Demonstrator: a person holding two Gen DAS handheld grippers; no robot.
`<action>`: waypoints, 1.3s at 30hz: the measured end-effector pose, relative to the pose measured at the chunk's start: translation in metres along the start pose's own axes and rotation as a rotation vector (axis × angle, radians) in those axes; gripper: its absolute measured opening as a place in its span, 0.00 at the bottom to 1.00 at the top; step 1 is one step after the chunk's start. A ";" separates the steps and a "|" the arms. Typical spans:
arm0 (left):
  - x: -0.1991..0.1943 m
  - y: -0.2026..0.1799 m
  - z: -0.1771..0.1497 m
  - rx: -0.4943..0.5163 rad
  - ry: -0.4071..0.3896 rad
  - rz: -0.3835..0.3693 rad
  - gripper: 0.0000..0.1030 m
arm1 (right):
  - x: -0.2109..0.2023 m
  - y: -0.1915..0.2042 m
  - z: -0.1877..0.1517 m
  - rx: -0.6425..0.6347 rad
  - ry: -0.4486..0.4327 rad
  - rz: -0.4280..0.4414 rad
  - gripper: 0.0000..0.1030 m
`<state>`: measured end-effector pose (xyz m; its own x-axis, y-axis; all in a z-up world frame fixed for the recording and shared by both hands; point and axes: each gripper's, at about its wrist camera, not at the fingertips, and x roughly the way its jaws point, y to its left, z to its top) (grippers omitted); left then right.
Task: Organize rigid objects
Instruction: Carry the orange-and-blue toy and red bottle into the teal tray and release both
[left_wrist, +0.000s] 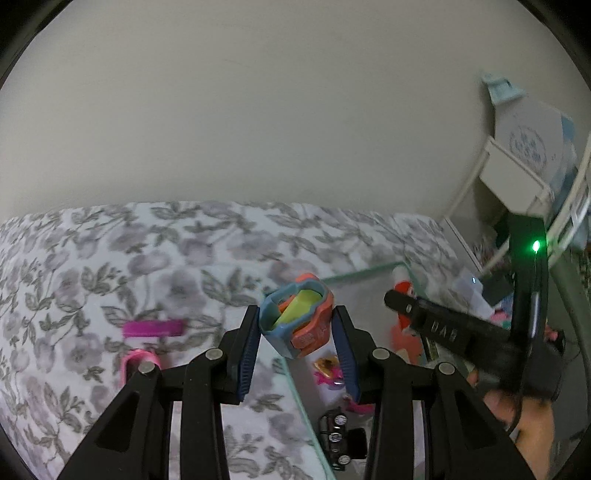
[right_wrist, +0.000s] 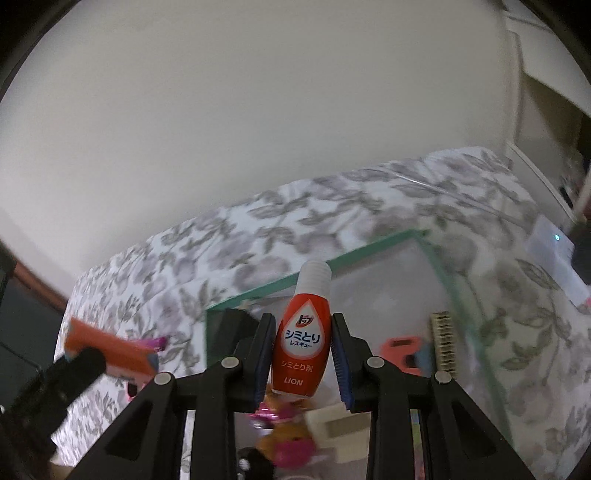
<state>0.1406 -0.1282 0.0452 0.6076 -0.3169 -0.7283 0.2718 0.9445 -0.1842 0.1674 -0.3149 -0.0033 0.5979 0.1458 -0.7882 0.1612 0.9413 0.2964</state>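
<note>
My left gripper (left_wrist: 295, 328) is shut on an orange, blue and yellow plastic toy block (left_wrist: 295, 317), held above the near left edge of a clear bin with a green rim (left_wrist: 365, 272). My right gripper (right_wrist: 303, 347) is shut on a red stain-remover bottle with a white cap (right_wrist: 303, 336), held upright above the same bin (right_wrist: 314, 271). The right gripper also shows in the left wrist view (left_wrist: 395, 297), at the right over the bin. The left gripper with its orange block shows in the right wrist view (right_wrist: 110, 354), at the left.
The bin sits on a bed with a grey floral cover (left_wrist: 147, 266) and holds a black toy car (left_wrist: 338, 439), pink toys (left_wrist: 328, 369), a comb (right_wrist: 443, 343) and a beige block (right_wrist: 332, 424). A magenta strip (left_wrist: 153, 328) and a pink object (left_wrist: 138, 360) lie on the bed. A white shelf (left_wrist: 517, 181) stands at right.
</note>
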 end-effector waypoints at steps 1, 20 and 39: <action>0.003 -0.004 -0.001 0.010 0.005 0.000 0.39 | -0.001 -0.004 0.000 0.008 -0.001 -0.005 0.31; 0.055 -0.031 -0.029 0.098 0.156 0.057 0.39 | 0.018 -0.024 -0.006 0.012 0.071 -0.072 0.31; 0.066 -0.048 -0.036 0.143 0.145 0.042 0.39 | 0.033 -0.032 -0.013 0.035 0.116 -0.094 0.33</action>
<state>0.1414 -0.1916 -0.0178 0.5097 -0.2524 -0.8225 0.3584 0.9314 -0.0637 0.1719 -0.3358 -0.0459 0.4848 0.0940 -0.8696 0.2402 0.9417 0.2357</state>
